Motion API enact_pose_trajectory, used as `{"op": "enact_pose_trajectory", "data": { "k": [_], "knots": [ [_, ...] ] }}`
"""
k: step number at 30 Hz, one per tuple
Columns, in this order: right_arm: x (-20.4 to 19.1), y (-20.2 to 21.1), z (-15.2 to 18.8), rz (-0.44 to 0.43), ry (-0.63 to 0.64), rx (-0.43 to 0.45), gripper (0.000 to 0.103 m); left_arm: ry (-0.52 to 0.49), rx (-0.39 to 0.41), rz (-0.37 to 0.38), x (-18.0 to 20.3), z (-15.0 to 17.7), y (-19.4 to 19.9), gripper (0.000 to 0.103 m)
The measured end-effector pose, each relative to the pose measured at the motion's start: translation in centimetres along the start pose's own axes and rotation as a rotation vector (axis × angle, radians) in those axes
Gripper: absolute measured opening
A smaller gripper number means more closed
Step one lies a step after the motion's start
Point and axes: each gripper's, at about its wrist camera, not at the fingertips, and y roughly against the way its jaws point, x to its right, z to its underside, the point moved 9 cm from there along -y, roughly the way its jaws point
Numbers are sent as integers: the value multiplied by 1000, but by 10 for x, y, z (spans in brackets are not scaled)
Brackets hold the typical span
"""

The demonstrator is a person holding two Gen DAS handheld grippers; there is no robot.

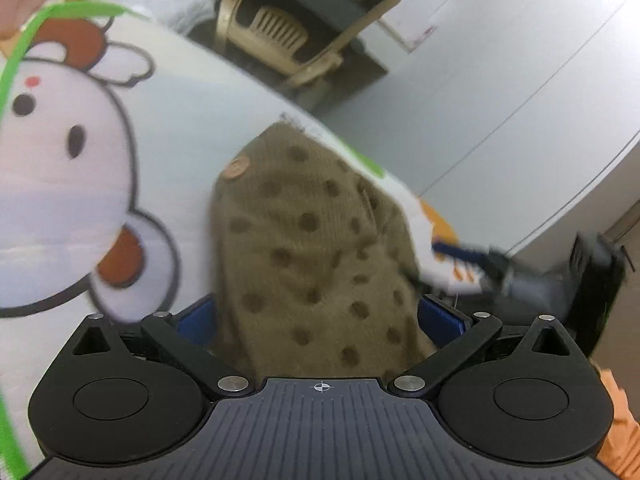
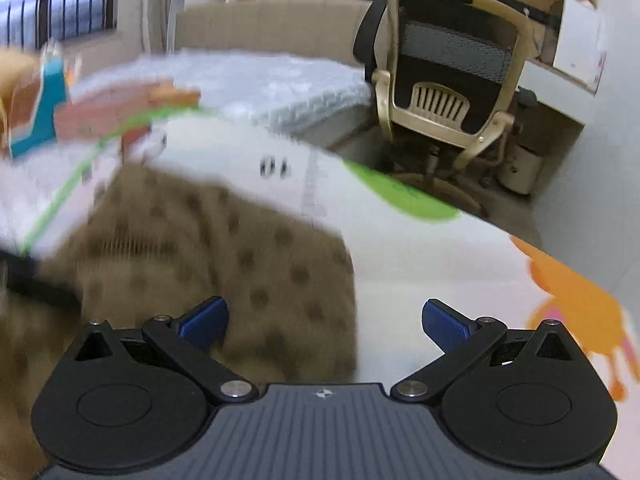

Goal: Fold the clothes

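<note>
Olive-brown knit with darker dots, the sweater (image 1: 316, 248) lies bunched on a white mat (image 1: 188, 92) printed with a cartoon figure, near the mat's far edge, with an office chair (image 2: 448, 80) on the floor beyond. A round wooden button (image 1: 236, 169) shows near its far left corner.

The left gripper (image 1: 318, 316) has its blue fingers spread wide, and the garment fills the space between them; whether either pad touches the cloth I cannot tell. The right gripper (image 2: 326, 324) is likewise spread, its left finger over the sweater's near right corner and its right finger over bare mat.

Judging by the look, the knit is thick, soft and limp, light enough to lift yet prone to sag and stretch. A hem, cuff or doubled edge should give the surest hold; one loose layer could slide off. Both views are blurred.
</note>
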Motion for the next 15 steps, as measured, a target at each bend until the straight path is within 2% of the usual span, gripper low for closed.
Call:
{"op": "enact_pose_trajectory", "data": {
  "k": [5, 9, 11, 15],
  "knots": [
    [0, -6, 7, -50, -116, 35, 103, 65, 24, 36, -3, -10, -9, 103],
    [-22, -26, -24, -30, -49, 83, 103, 71, 95, 69, -9, -32, 9, 103],
    [-43, -42, -48, -22, 27, 104, 103, 35, 136, 23, -21, -47, 21, 103],
    [-46, -48, -56, -19, 41, 105, 103, -48, 164, -134, -49, -58, 42, 103]
  ]
}}
